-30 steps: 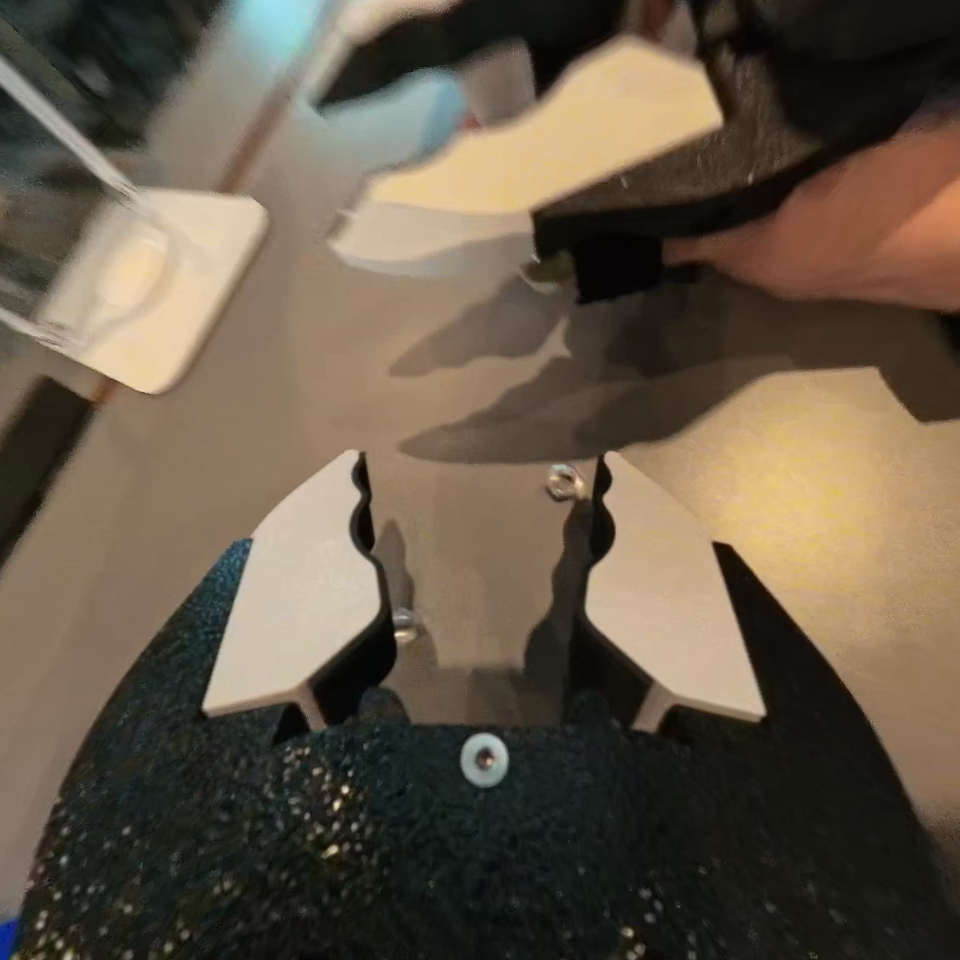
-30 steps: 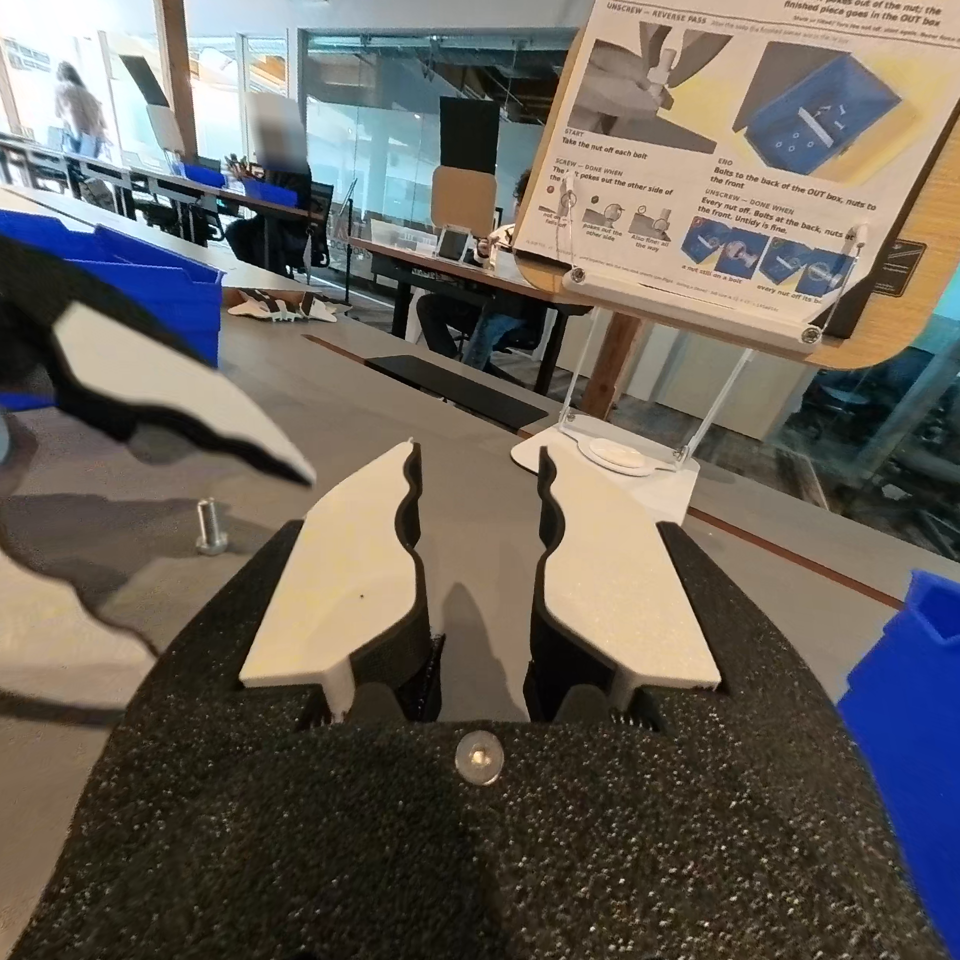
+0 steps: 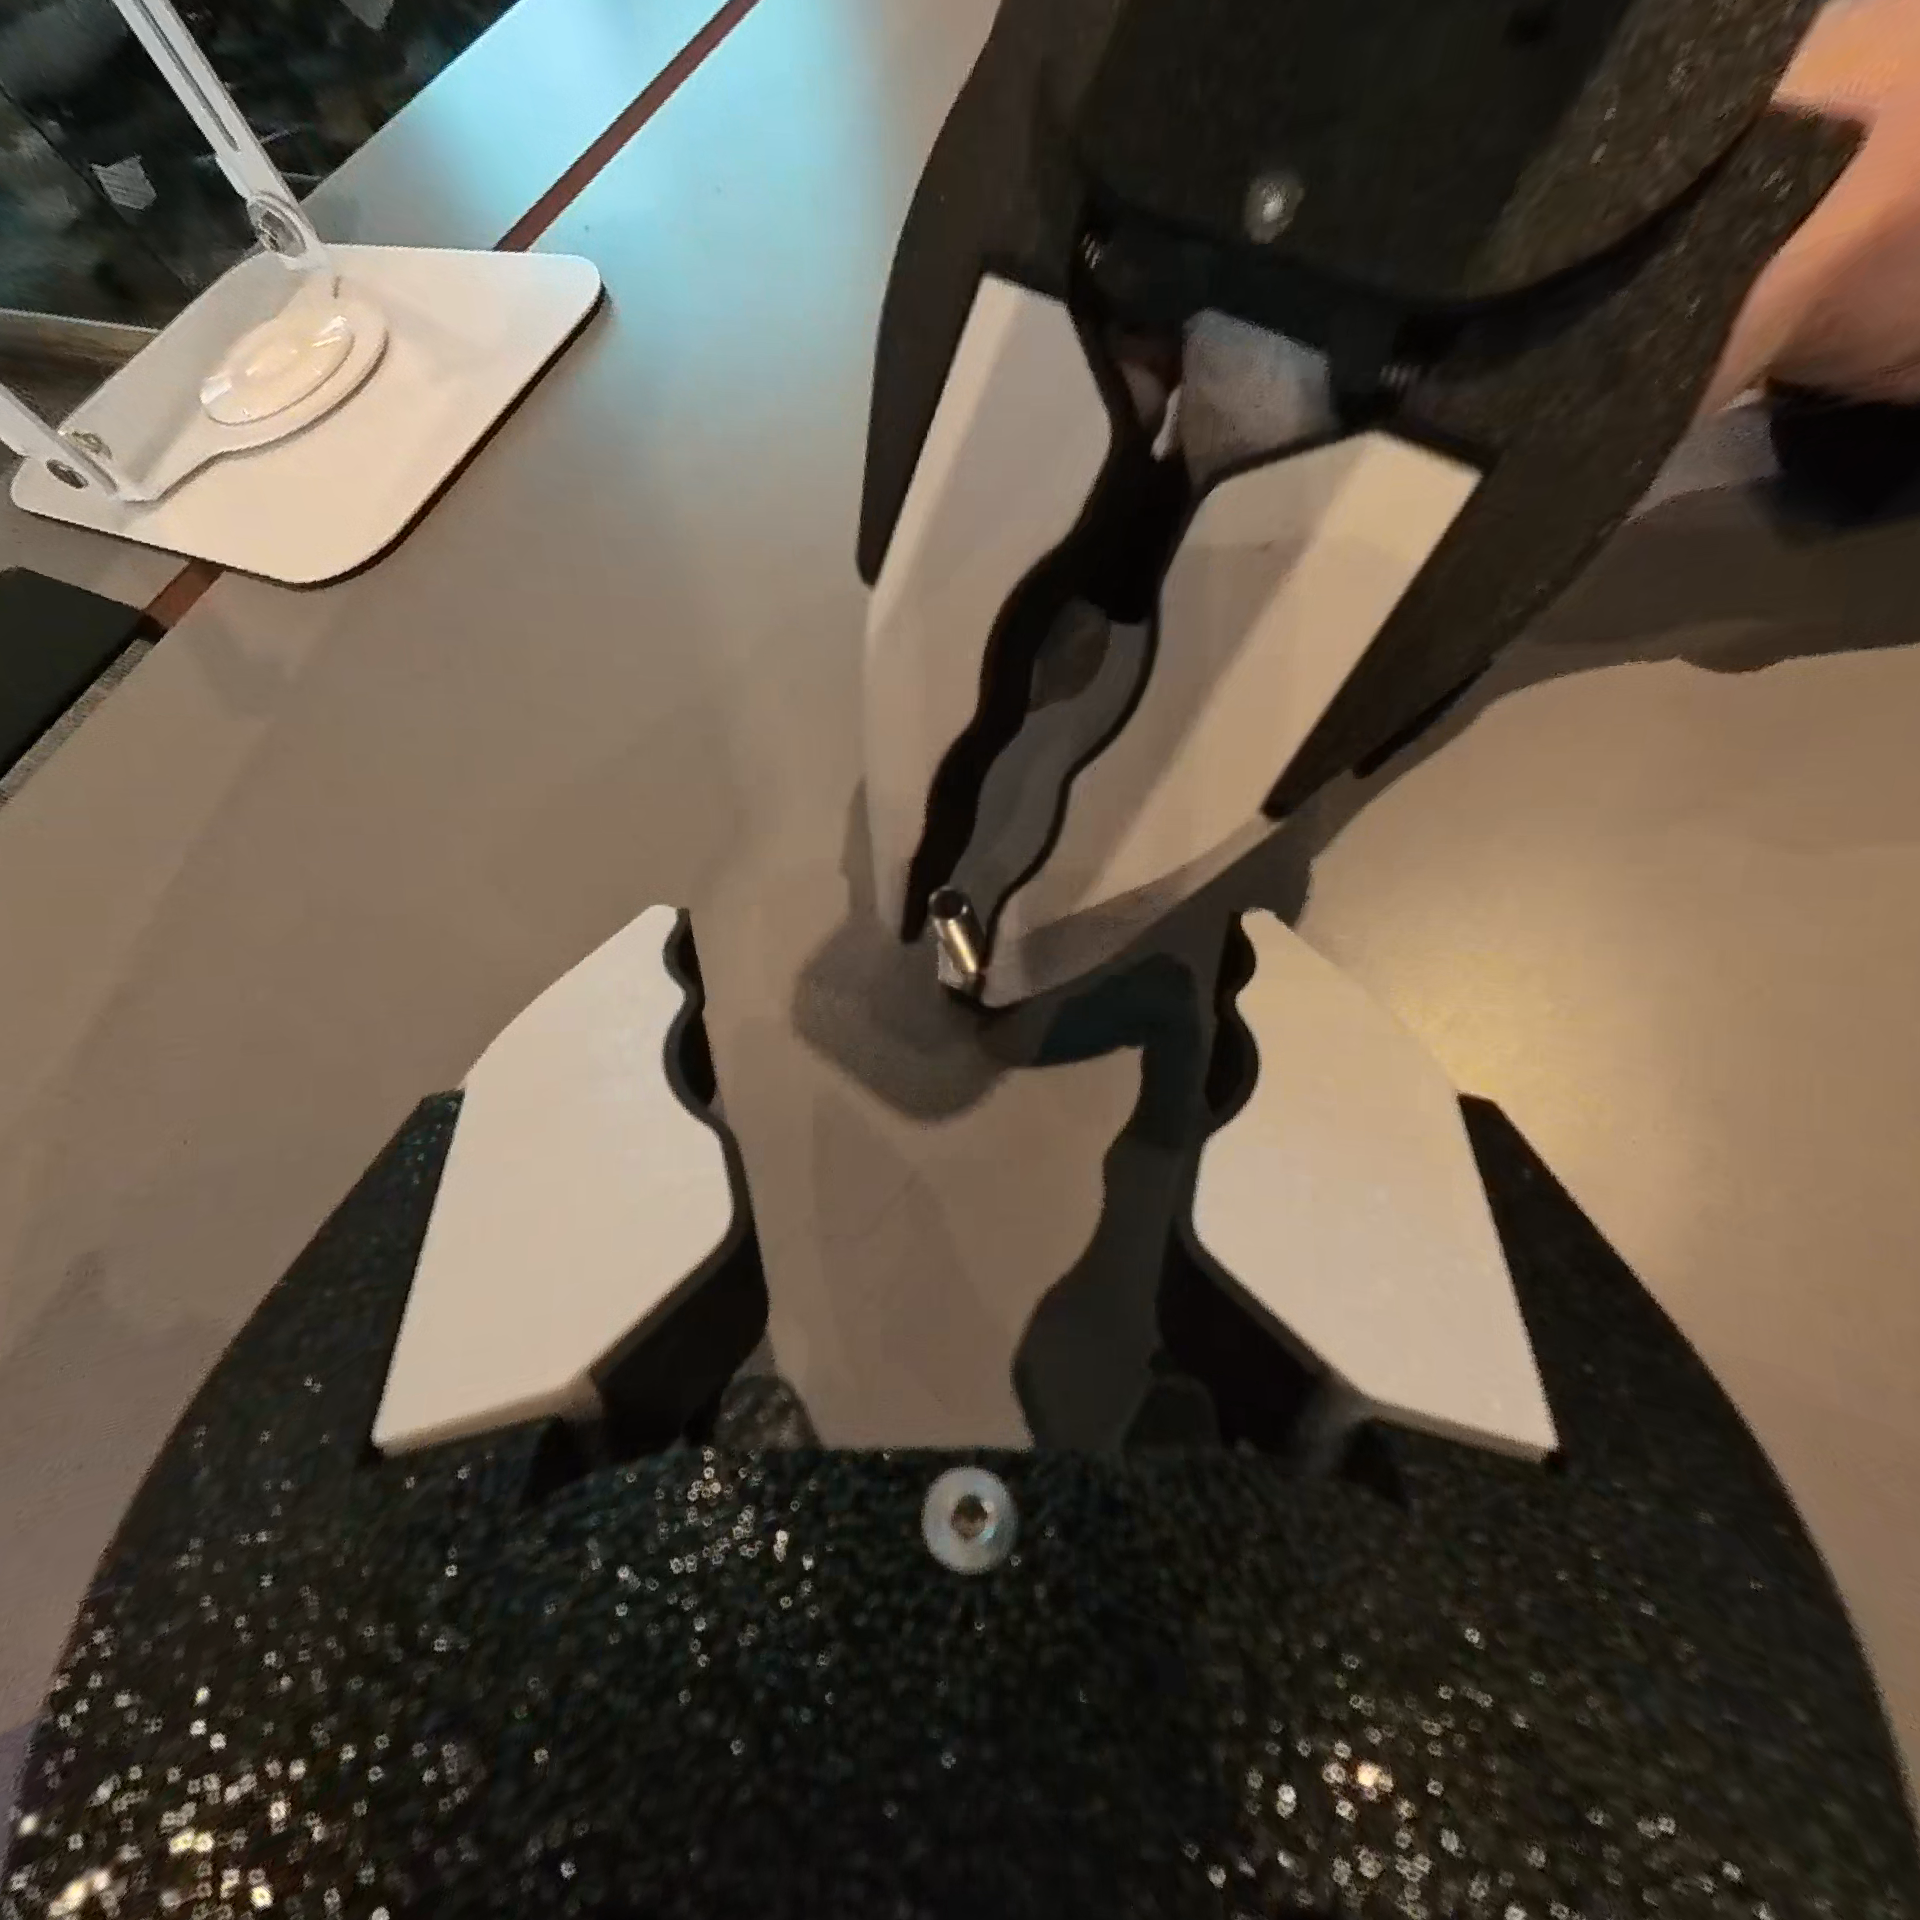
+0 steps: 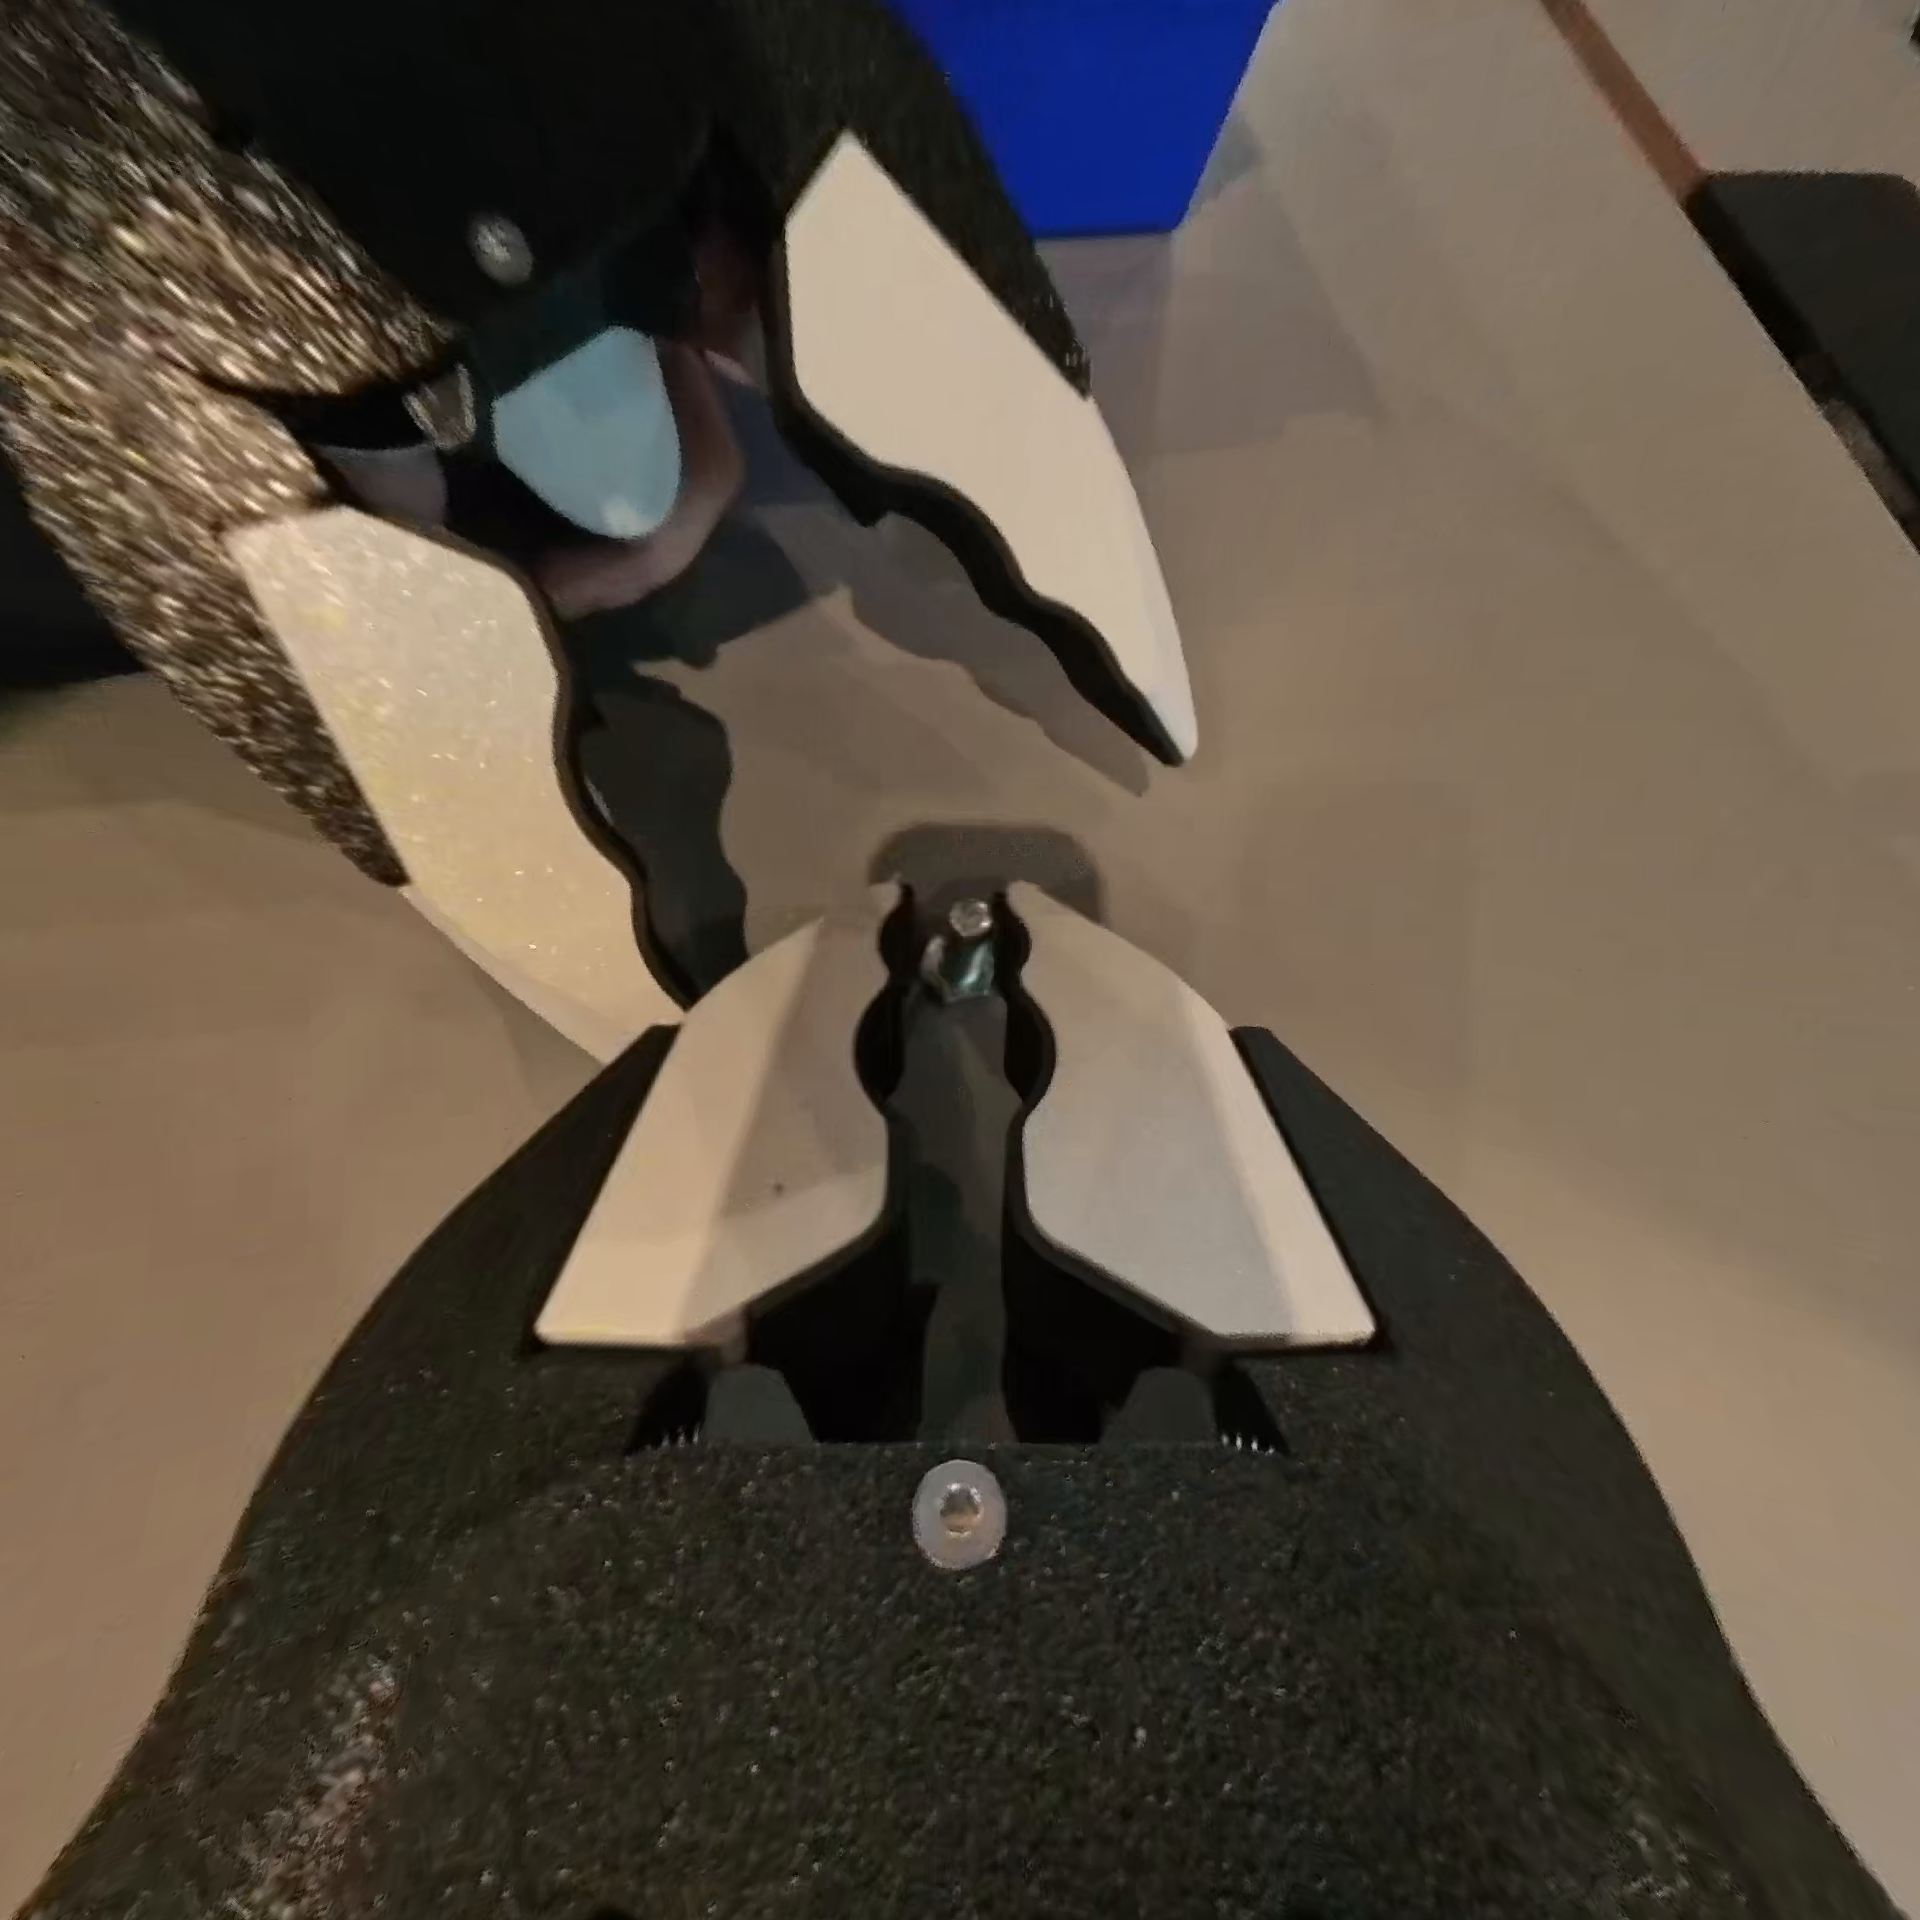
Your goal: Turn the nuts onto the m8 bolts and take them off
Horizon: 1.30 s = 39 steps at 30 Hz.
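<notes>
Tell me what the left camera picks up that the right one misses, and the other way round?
Only the left wrist view shows the white stand base and a hand. Only the right wrist view shows the blue bin. Both show the grey table, the open left gripper, and the right gripper closed around a small silver bolt, standing on the table.

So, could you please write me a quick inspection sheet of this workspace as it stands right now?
Surface: grey table, matte, with shadows under the tools.
Job's things: one silver bolt at the right gripper's fingertips, shank pointing away from that gripper; no loose nut seen.
Clutter: white stand base with clear uprights; blue bin at the far edge.
Grippers: right gripper fingers closed on the bolt; left gripper fingers wide apart, holding nothing, facing it.
Cables: nothing seen.
Surroundings: a hand on the right gripper; a dark panel on the table.
</notes>
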Tool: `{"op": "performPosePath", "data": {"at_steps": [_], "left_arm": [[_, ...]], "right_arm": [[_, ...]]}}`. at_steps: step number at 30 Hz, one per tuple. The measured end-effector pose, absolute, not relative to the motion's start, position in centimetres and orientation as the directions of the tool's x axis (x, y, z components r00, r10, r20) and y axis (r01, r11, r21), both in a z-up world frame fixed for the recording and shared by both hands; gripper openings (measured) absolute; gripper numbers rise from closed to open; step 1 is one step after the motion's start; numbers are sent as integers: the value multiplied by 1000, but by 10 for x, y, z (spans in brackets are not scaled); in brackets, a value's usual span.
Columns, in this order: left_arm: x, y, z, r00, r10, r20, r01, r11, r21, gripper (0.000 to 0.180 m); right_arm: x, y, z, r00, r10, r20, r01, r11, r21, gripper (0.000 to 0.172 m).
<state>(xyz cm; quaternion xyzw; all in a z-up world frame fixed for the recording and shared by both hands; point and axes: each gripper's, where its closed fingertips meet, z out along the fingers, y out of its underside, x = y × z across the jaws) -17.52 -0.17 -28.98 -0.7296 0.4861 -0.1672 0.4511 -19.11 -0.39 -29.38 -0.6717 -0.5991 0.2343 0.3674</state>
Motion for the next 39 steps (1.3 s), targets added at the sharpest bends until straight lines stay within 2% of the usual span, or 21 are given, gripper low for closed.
{"op": "performPosePath", "data": {"at_steps": [1,4,9,13,22,35,39], "left_arm": [[-175,-2,-290,471,-860,-196,-558,-118,-821,93],[-174,-3,-287,462,-864,-200,-551,-103,-828,89],[-159,-24,-275,334,-921,-203,-490,15,-872,78],[-147,-43,-270,227,-953,-202,-455,80,-887,66],[-135,-70,-254,79,-989,-128,-331,95,-939,36],[-134,-82,-261,-2,-993,-122,-367,114,-923,16],[-134,-87,-261,-29,-994,-107,-366,110,-924,16]], "right_arm": [[-190,-3,-297,171,975,144,653,-3,-757,8],[-187,-8,-286,138,971,193,622,67,-780,8],[-173,-49,-236,-13,961,275,319,264,-910,7],[-158,-63,-229,-55,961,271,238,276,-931,7],[-157,-71,-237,-100,962,254,233,271,-934,7],[-156,-83,-232,-179,965,193,190,226,-955,7],[-156,-86,-232,-198,963,185,192,223,-956,7]]}}
